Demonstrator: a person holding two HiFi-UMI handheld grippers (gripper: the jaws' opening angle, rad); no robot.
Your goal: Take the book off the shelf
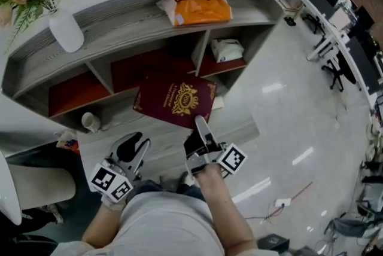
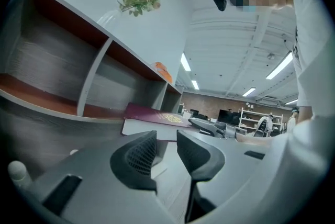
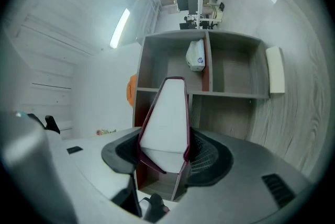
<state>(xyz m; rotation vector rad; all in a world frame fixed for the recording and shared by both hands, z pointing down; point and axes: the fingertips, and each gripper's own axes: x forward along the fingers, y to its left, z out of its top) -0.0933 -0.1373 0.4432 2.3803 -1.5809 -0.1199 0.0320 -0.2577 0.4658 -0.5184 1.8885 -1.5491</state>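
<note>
A maroon book (image 1: 176,99) with a gold crest is held out in front of the grey shelf (image 1: 119,15), clear of its compartments. My right gripper (image 1: 200,129) is shut on the book's near edge. In the right gripper view the book (image 3: 165,113) stands on edge between the pads, with its white pages facing the camera and my right gripper (image 3: 165,152) closed around it. My left gripper (image 1: 134,144) hangs low at the left, apart from the book. Its jaws stand a narrow gap apart with nothing between them (image 2: 166,144). The book (image 2: 157,115) shows beyond them.
On the shelf top lie an orange package (image 1: 197,3) and a white vase with flowers (image 1: 66,30). A white bag (image 1: 227,48) sits in the right compartment. A small cup (image 1: 91,122) stands on the lower ledge. Office desks (image 1: 335,15) line the far right.
</note>
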